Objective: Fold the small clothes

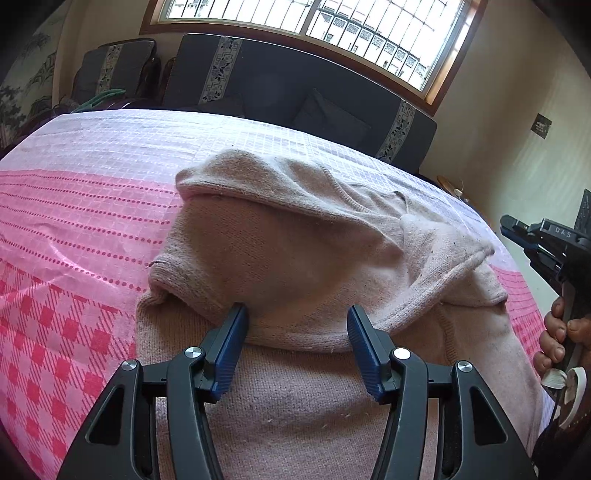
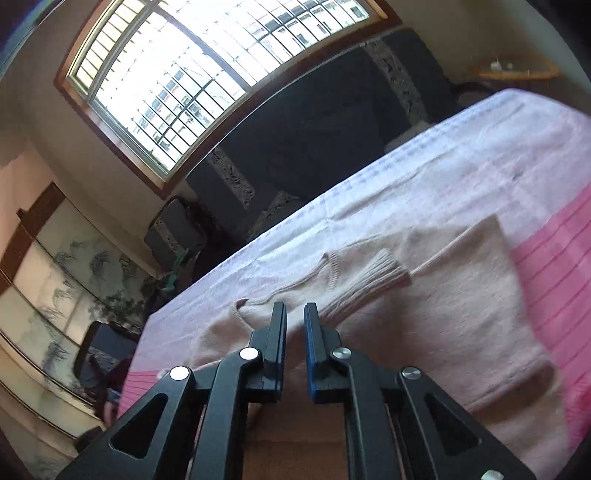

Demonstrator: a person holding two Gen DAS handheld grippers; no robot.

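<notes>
A pale pink knitted sweater [image 1: 295,251] lies partly folded on the pink checked cloth [image 1: 74,221]. Its upper part is doubled over toward me. My left gripper [image 1: 297,314] is open, its blue pads spread apart, with the fingertips low against the near edge of that fold. The right gripper [image 1: 508,224] hovers in the air at the right edge, held by a hand [image 1: 554,332]. In the right wrist view the right gripper [image 2: 294,314] is shut with nothing in it, above the sweater [image 2: 443,314]. A ribbed sleeve cuff [image 2: 384,273] lies across the sweater.
The pink cloth [image 2: 546,258] covers the whole work surface and runs on to the left and far side of the sweater. Behind it stands a dark sofa [image 1: 295,85] under a barred window [image 1: 332,22]. A small wooden shelf [image 2: 517,68] sits in the corner.
</notes>
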